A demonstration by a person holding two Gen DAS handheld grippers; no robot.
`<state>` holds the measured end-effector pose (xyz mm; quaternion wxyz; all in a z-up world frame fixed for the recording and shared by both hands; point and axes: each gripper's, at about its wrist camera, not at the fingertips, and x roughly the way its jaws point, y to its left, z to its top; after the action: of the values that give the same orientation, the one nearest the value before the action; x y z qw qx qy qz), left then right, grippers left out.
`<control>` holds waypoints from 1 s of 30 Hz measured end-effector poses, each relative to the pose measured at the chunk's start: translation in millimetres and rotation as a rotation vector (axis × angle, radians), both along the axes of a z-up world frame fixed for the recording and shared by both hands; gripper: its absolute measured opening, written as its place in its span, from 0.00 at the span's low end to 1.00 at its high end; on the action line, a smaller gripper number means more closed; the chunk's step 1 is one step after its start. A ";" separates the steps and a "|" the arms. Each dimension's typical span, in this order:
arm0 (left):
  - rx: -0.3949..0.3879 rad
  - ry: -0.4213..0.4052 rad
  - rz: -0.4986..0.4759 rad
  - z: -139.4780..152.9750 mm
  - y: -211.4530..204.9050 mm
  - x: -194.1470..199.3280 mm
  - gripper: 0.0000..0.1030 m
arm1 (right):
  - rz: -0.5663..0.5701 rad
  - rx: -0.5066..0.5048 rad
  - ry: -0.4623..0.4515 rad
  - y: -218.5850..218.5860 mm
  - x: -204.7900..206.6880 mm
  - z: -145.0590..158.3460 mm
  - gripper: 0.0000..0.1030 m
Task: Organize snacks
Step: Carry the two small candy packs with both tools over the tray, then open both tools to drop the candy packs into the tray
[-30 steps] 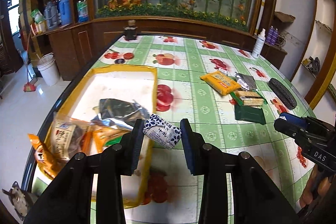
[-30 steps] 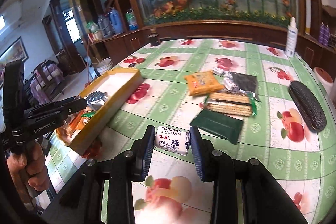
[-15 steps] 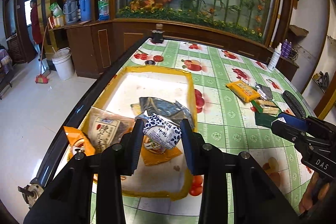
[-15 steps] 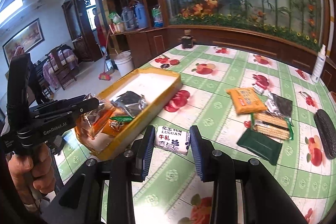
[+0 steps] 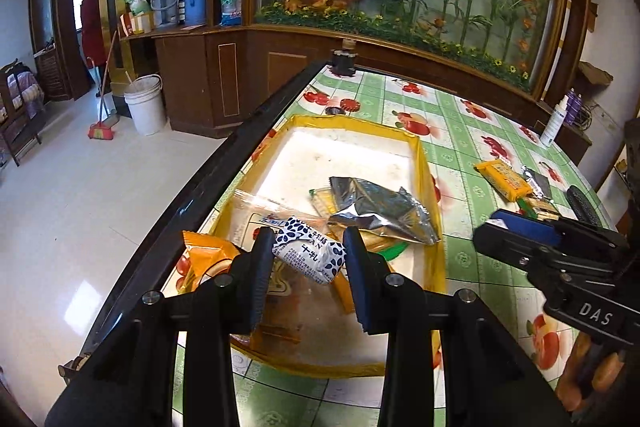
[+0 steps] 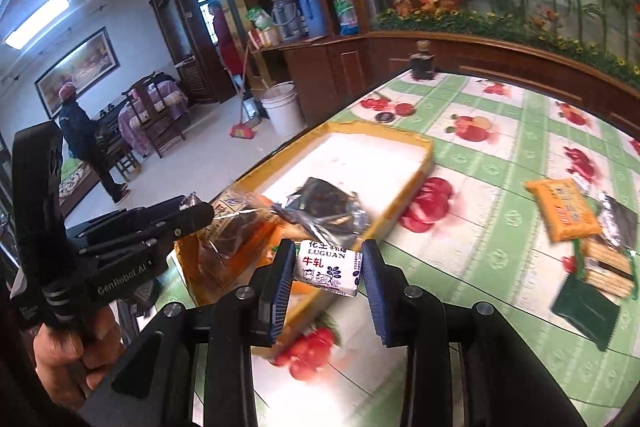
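Note:
My left gripper (image 5: 308, 257) is shut on a small white candy packet with blue flower print (image 5: 309, 255), held above the near end of the yellow-rimmed tray (image 5: 424, 163). The tray holds a silver foil bag (image 5: 380, 209), a clear bag (image 5: 260, 215) and an orange packet (image 5: 208, 255). My right gripper (image 6: 326, 267) is shut on a second white candy packet marked LUGUAN (image 6: 329, 267), hanging over the tray's near right rim (image 6: 400, 195). On the tablecloth to the right lie an orange packet (image 6: 564, 209), a cracker pack (image 6: 608, 263) and a dark green packet (image 6: 584, 311).
The table's dark left edge (image 5: 224, 171) runs beside the tray, with open floor, a white bucket (image 5: 146, 105) and a broom beyond. A dark jar (image 5: 344, 61) stands at the table's far end, a white bottle (image 5: 556, 123) far right. People stand in the background room.
Both grippers have swung left with their candy packets. The left one went from the tray's right rim to above its near contents; the right one came from mid-table to the tray's rim.

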<state>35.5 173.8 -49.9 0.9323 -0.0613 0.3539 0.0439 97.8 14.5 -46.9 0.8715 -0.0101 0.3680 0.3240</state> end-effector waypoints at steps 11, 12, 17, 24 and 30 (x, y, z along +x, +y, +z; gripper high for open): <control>0.085 0.044 0.051 -15.3 5.2 16.0 0.32 | 0.036 -0.026 0.050 44.9 29.5 -25.5 0.34; 0.084 0.047 0.052 -16.7 6.2 17.1 0.32 | 0.033 -0.028 0.054 45.2 32.0 -27.1 0.34; 0.106 0.050 0.058 -19.0 5.1 22.1 0.32 | 0.018 -0.033 0.070 47.4 45.4 -33.6 0.34; 0.126 0.054 0.062 -18.8 3.9 24.2 0.32 | 0.011 -0.035 0.083 54.6 62.7 -41.1 0.35; 0.111 0.055 0.069 -15.6 5.5 24.0 0.47 | 0.004 -0.017 0.108 51.6 68.2 -46.3 0.43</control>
<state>59.4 179.3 -65.5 0.9220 -0.0203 0.3742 0.0973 166.0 66.1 -93.2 0.8496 -0.0007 0.4172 0.3226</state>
